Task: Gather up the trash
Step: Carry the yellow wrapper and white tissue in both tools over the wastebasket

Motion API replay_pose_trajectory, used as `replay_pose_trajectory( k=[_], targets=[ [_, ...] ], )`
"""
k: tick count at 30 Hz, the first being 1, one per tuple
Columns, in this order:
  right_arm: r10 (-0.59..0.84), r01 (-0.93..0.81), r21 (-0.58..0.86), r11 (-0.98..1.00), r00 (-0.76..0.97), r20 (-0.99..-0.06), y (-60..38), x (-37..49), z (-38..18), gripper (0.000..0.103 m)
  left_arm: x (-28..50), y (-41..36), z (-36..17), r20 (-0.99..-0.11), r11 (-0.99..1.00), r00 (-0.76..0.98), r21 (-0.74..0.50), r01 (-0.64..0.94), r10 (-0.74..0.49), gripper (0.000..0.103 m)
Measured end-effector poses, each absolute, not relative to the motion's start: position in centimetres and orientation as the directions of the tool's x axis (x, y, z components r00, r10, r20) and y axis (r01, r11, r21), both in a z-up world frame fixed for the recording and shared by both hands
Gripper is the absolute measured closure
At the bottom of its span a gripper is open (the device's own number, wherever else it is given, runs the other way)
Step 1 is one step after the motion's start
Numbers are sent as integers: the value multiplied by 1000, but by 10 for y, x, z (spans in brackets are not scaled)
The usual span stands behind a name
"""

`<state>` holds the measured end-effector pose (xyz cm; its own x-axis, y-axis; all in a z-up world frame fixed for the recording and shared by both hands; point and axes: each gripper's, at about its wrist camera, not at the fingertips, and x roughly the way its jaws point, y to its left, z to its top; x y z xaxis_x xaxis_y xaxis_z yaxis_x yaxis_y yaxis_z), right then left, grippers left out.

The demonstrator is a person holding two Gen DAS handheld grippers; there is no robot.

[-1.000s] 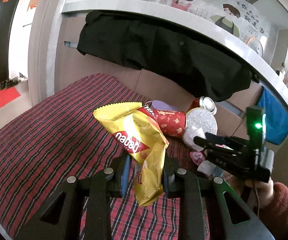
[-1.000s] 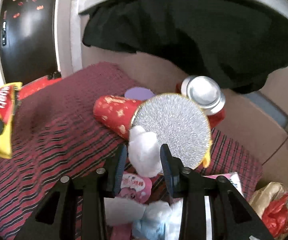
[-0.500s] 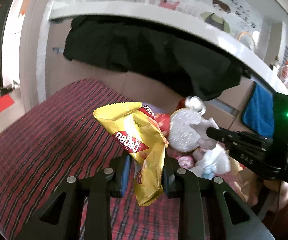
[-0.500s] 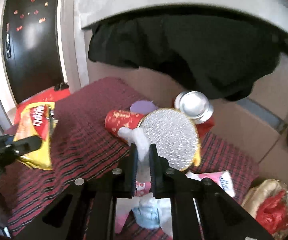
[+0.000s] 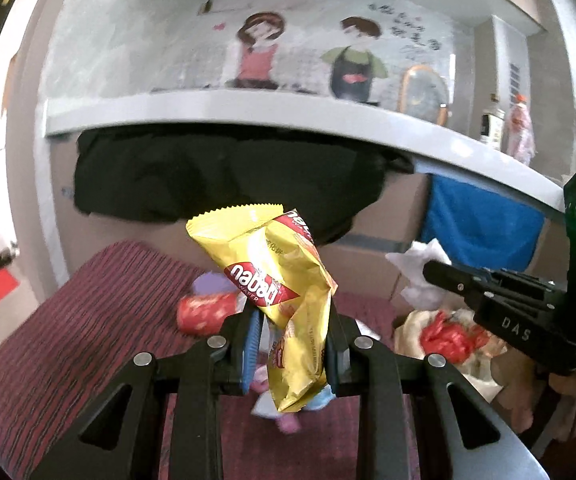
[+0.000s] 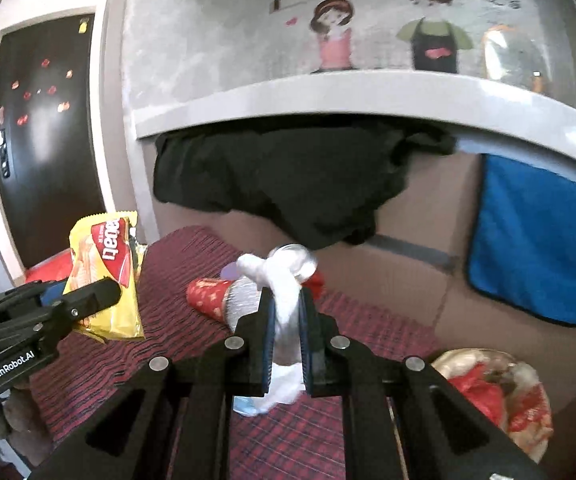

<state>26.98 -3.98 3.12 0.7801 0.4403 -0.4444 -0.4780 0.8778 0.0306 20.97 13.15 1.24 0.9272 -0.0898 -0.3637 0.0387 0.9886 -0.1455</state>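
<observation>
My left gripper [image 5: 289, 320] is shut on a yellow Nabati wafer wrapper [image 5: 276, 284] and holds it up above the red-striped cloth [image 5: 88, 320]; the wrapper also shows in the right wrist view [image 6: 104, 276]. My right gripper [image 6: 286, 312] is shut on a crumpled white tissue [image 6: 284, 280], lifted above the cloth; the tissue also shows in the left wrist view [image 5: 423, 268]. A red paper cup [image 6: 208, 298] lies on its side on the cloth, with a silver disc and a can partly hidden behind the tissue.
A trash bag with red and beige rubbish [image 6: 491, 396] sits at the right of the cloth. More small wrappers lie under the grippers [image 5: 284, 420]. A black garment [image 6: 288, 184] and a blue cloth [image 6: 535, 252] hang from a grey shelf [image 6: 327, 100] against cardboard behind.
Both grippers have risen and tilted up from the cloth. The right gripper closed on the white tissue and lifted it. The left still holds the wrapper.
</observation>
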Motion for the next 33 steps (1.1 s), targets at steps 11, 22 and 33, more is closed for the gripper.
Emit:
replay_pose_trajectory(
  k=[11, 22, 33],
  targets=[
    [321, -341, 19, 940, 863, -391, -136, 254, 47, 93, 221, 32, 38, -292, 987, 945, -98, 126, -150, 75],
    [186, -193, 24, 981, 901, -393, -221, 251, 33, 92, 256, -51, 13, -348, 959, 894, -130, 253, -283, 74],
    [148, -134, 63, 989, 892, -428, -261, 263, 1, 92, 284, -81, -17, -392, 954, 870, -155, 257, -298, 74]
  ],
)
